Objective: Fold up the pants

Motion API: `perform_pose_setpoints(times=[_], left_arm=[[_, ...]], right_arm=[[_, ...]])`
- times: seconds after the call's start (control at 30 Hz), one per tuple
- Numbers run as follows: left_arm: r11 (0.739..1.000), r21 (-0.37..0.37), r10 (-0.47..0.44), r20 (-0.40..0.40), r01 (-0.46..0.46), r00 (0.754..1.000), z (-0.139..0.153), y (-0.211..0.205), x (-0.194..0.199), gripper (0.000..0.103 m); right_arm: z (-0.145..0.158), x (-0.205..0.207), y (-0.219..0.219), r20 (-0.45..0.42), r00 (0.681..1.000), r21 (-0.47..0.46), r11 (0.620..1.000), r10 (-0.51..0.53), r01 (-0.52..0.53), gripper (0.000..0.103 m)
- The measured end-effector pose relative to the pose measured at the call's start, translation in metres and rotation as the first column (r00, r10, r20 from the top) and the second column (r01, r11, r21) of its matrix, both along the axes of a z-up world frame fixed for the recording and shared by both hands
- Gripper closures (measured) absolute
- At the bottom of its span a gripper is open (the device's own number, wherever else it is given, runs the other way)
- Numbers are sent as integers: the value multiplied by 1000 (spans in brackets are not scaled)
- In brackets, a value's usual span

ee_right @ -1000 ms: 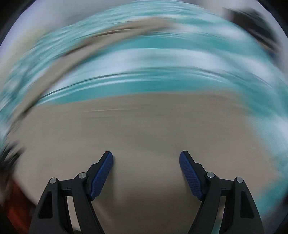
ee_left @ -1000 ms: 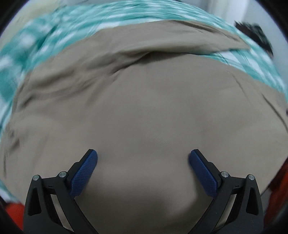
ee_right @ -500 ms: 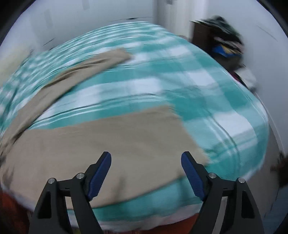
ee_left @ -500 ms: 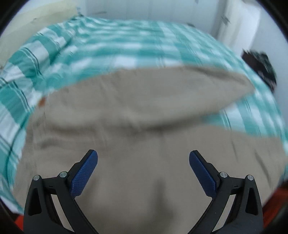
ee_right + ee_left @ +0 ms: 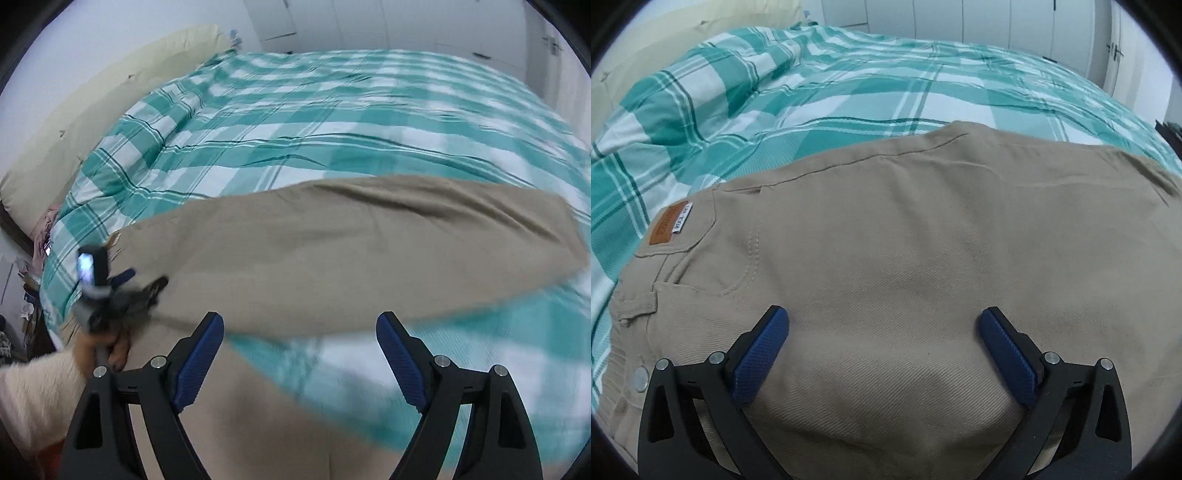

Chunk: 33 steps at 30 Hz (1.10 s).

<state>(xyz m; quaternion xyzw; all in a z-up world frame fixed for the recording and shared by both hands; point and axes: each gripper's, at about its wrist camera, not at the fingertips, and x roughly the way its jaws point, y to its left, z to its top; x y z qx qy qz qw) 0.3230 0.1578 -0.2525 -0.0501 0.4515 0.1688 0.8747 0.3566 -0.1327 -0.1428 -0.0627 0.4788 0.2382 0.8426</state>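
on the bed (image 5: 849, 92), pants (image 5: 923, 240) under spread left fingers (image 5: 761, 354); right fingers (image 5: 199, 350) opening, empty, showing a leg.

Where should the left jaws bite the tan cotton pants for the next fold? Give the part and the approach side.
Probably the waistband corner of the tan cotton pants, just below the brown leather patch. Come from the left edge, sliding low over the teal checked bedspread: there the cloth ends in a thick, stitched band lying flat, which the open left gripper can pinch.

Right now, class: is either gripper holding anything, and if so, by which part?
Nothing is held. The left gripper is open above the pants; the right gripper is opening, with nothing between its pads.
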Motion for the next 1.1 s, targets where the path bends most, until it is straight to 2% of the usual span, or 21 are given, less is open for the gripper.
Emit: perform_pose_setpoints(times=[0.1, 0.17, 0.27, 0.33, 0.4, 0.43, 0.47, 0.5, 0.57, 0.63, 0.67, 0.77, 0.8, 0.87, 0.9, 0.93, 0.97, 1.0, 1.03, 1.1], left_arm=[[1000, 0, 0, 8, 0, 1000, -1, 1, 0, 1], [1000, -1, 0, 16, 0, 1000, 1, 1, 0, 1], [1000, 2, 1, 23, -1, 1000, -1, 0, 3, 1], [1000, 2, 2, 27, -2, 1000, -1, 0, 4, 1], [1000, 2, 3, 32, -3, 999, -2, 1, 5, 1], [1000, 2, 3, 34, -3, 999, -2, 1, 5, 1], [1000, 2, 3, 36, -3, 999, -2, 1, 5, 1], [1000, 3, 3, 36, -3, 999, -2, 1, 5, 1], [1000, 4, 4, 37, -4, 999, -2, 1, 6, 1], [1000, 4, 4, 36, -4, 999, -2, 1, 7, 1], [1000, 4, 3, 37, -4, 999, -2, 1, 6, 1], [1000, 3, 3, 37, -4, 999, -2, 2, 6, 1], [1000, 3, 3, 37, -4, 999, -2, 2, 6, 1], [1000, 3, 3, 38, -3, 999, -2, 2, 6, 1], [1000, 3, 3, 39, -4, 999, -2, 2, 6, 1], [1000, 3, 3, 40, -3, 999, -2, 2, 6, 0], [1000, 2, 3, 42, -4, 999, -2, 2, 6, 1], [1000, 2, 4, 43, -4, 999, -2, 2, 6, 0], [1000, 1, 4, 45, -4, 999, -3, 2, 6, 0], [1000, 1, 4, 48, -4, 999, -3, 3, 6, 0]], right_arm=[[-38, 55, -1, -41, 999, -15, 1000, -28, 28, 19], [-61, 89, -28, -51, 995, -33, 995, -91, 89, 19], [-67, 116, -86, 29, 982, -83, 978, -188, 190, 20], [-61, 126, -138, 113, 955, -136, 948, -274, 288, 20], [-49, 127, -207, 176, 880, -195, 861, -441, 470, 20], [-43, 123, -229, 187, 853, -183, 835, -488, 518, 20], [-35, 115, -255, 184, 822, -141, 813, -539, 565, 20], [-30, 107, -271, 160, 812, -72, 814, -561, 577, 20], [-25, 90, -296, 42, 829, 153, 824, -557, 546, 20], [-34, 84, -306, -85, 857, 321, 800, -509, 507, 20], [-42, 85, -307, -138, 861, 355, 787, -490, 505, 20], [-54, 99, -310, -146, 844, 345, 773, -517, 533, 20], [-55, 105, -315, -148, 827, 375, 743, -543, 555, 20], [-54, 124, -327, -166, 774, 467, 643, -611, 607, 20], [-54, 129, -330, -176, 759, 491, 612, -627, 620, 21], [-54, 137, -332, -195, 740, 520, 572, -644, 634, 35], [-54, 145, -333, -205, 732, 535, 552, -649, 640, 49], [-55, 153, -331, -217, 728, 533, 546, -651, 646, 83], [-54, 160, -327, -217, 728, 514, 557, -651, 652, 95], [-42, 163, -313, -168, 753, 509, 598, -636, 619, 96]])
